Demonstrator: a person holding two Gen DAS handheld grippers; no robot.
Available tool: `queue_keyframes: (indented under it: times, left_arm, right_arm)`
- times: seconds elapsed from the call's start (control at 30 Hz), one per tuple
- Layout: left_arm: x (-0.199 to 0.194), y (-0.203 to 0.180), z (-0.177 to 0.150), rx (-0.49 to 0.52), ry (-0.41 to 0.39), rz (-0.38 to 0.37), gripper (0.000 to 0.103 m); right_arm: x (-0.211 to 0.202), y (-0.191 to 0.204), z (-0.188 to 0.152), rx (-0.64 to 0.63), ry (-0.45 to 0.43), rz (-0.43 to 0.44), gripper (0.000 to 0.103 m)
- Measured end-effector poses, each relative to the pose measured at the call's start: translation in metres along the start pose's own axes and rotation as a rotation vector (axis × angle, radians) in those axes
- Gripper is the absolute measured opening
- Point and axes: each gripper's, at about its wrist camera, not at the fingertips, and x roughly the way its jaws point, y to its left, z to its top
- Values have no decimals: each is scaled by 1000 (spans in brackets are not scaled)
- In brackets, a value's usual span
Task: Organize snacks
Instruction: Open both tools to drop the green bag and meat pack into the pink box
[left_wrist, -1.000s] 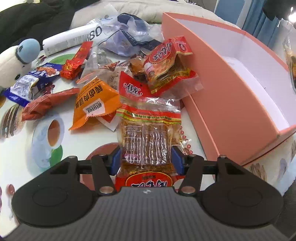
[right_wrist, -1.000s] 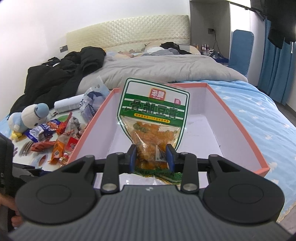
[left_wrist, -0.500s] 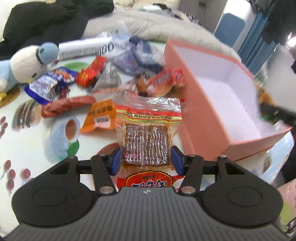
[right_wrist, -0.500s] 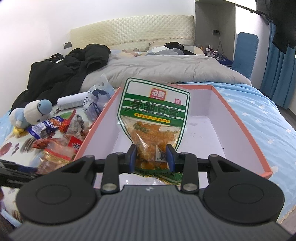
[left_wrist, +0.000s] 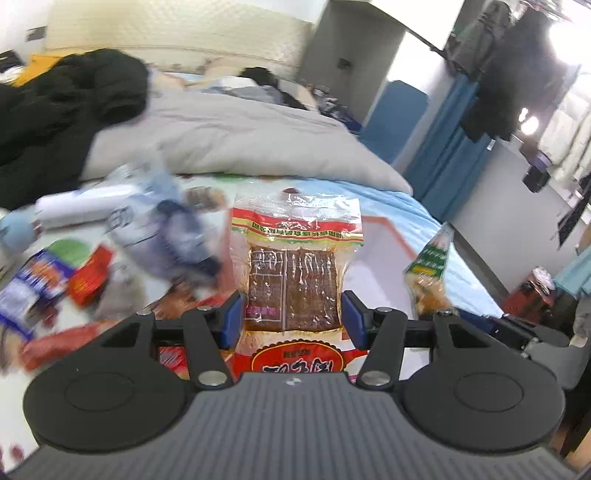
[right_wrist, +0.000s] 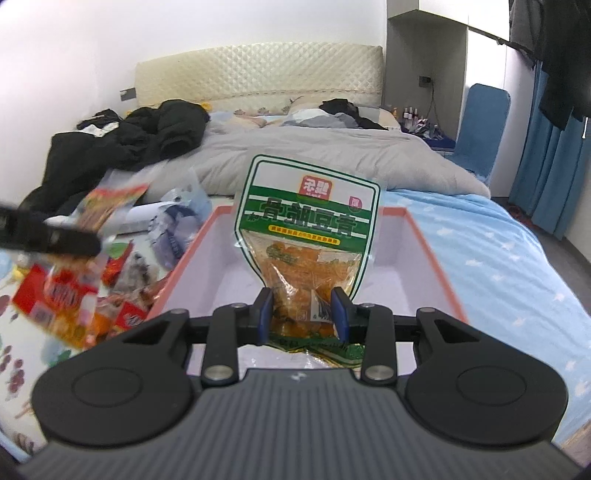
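Note:
My left gripper (left_wrist: 293, 317) is shut on a red-and-clear packet of brown dried tofu (left_wrist: 295, 273), held upright in the air above the snack pile. My right gripper (right_wrist: 302, 314) is shut on a green-and-white packet of orange snack pieces (right_wrist: 310, 240), upright over the near end of the pink open box (right_wrist: 436, 266). In the left wrist view the green packet (left_wrist: 428, 269) shows at the right, with the pink box (left_wrist: 391, 236) behind it. The right wrist view catches the left gripper (right_wrist: 48, 236) with its red packet (right_wrist: 70, 291) at the left, blurred.
Loose snack packets (right_wrist: 125, 295) lie on the patterned cloth left of the box, with a crumpled plastic bag (left_wrist: 162, 236) and a white roll (left_wrist: 81, 206). Behind are a grey duvet (right_wrist: 332, 158), a black coat (right_wrist: 122, 147) and blue curtains (right_wrist: 554, 177).
The left gripper has lifted the tofu packet off the pile and tilted upward, so the bed and room now show. The right gripper has barely moved, still holding its green packet.

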Motion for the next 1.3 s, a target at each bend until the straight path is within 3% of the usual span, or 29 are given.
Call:
queue_keyframes:
  times: [0.27, 0.5, 0.53, 0.63, 0.67, 0.97, 1.3]
  left_arm:
    - [84, -21, 21, -5, 164, -1, 61]
    - [90, -17, 9, 19, 202, 18, 62]
    - [88, -16, 10, 27, 194, 22, 62]
    - [81, -14, 14, 28, 176, 11, 80]
    - [76, -14, 14, 31, 153, 9, 80]
    - [14, -27, -5, 63, 14, 7, 80]
    - [-57, -29, -28, 110, -110, 27, 80]
  right_arm:
    - [32, -32, 11, 36, 102, -23, 38]
    - [53, -34, -1, 86, 165, -9, 40]
    - [55, -34, -2, 89, 169, -2, 44]
    - [56, -31, -6, 78, 181, -20, 65]
    - [54, -31, -7, 71, 173, -32, 71]
    - [15, -35, -6, 111, 73, -11, 72]
    - [-44, -11, -1, 108, -73, 35, 72]
